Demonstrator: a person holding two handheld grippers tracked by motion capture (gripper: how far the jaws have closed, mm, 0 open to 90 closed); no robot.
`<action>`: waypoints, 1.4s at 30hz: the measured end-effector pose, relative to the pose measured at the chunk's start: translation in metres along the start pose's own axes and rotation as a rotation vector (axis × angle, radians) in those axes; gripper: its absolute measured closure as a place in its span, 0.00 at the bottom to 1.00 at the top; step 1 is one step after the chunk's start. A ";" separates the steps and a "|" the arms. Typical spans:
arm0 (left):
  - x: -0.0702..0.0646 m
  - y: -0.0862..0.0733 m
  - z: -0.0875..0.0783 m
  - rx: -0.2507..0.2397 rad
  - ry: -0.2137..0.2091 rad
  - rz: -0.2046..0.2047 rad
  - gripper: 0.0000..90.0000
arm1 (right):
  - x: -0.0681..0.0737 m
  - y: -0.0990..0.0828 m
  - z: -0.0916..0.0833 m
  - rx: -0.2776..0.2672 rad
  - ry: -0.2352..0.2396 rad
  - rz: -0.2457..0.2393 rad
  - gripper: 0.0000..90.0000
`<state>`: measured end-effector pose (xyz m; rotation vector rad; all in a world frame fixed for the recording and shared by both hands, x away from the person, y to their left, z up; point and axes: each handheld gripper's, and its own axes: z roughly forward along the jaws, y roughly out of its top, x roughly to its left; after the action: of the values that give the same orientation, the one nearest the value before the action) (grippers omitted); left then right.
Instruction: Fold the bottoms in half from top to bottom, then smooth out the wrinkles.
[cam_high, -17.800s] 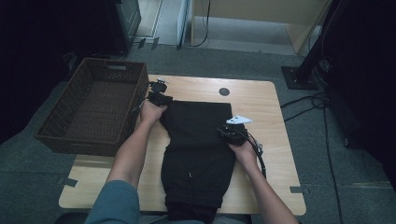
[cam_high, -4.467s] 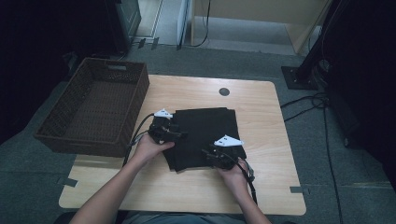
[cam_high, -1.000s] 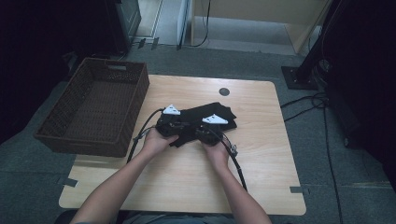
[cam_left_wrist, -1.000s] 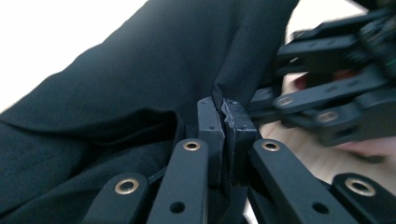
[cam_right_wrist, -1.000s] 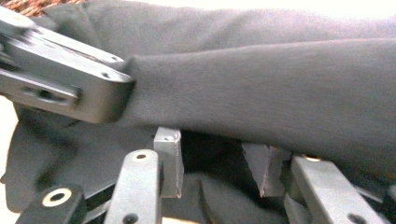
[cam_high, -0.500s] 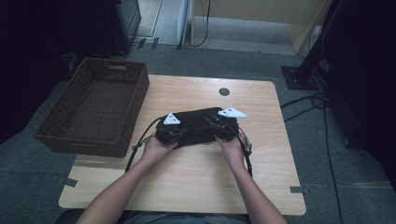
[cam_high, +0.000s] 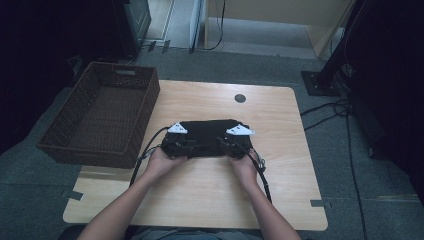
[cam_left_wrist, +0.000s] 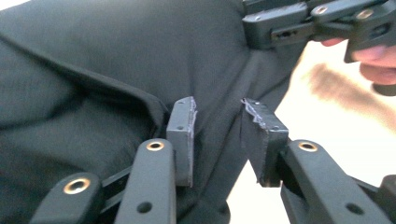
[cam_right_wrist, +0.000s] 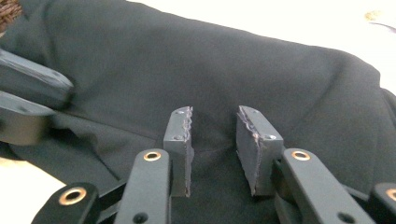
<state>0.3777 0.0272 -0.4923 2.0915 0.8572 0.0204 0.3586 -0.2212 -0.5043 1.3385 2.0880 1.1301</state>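
A black garment (cam_high: 210, 132), folded into a compact rectangle, lies at the middle of the wooden table (cam_high: 280, 200). My left gripper (cam_high: 176, 143) rests at its near left edge, my right gripper (cam_high: 235, 143) at its near right edge. In the left gripper view my left gripper (cam_left_wrist: 217, 112) stands open after its jaws have just been opening. The dark cloth (cam_left_wrist: 93, 70) lies under and behind the gap, unpinched. In the right gripper view my right gripper (cam_right_wrist: 214, 119) is open over the cloth (cam_right_wrist: 233, 60). Its jaws have just widened slightly and hold nothing.
A brown wicker basket (cam_high: 100, 115) stands on the table's left side, overhanging the edge. A small dark round spot (cam_high: 240, 98) marks the far part of the table. Cables (cam_high: 145, 155) trail from both grippers toward the person. Bare wood lies in front of the garment.
The garment, long earlier, is now folded into a short flat rectangle. Over the last second both hands drew slightly toward the person and the left jaws came apart off the cloth.
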 end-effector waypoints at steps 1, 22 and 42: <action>0.000 0.001 -0.004 -0.001 0.000 -0.009 0.70 | 0.000 0.000 -0.001 0.002 0.003 0.003 0.72; 0.007 0.007 -0.003 0.026 0.099 -0.048 0.75 | 0.008 -0.017 -0.006 0.010 0.020 -0.018 0.72; 0.000 -0.023 0.001 -0.038 0.110 -0.072 0.76 | -0.003 0.021 -0.006 -0.039 0.025 0.032 0.74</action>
<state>0.3654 0.0358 -0.5094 2.0380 0.9902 0.1137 0.3673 -0.2222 -0.4840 1.3516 2.0582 1.1999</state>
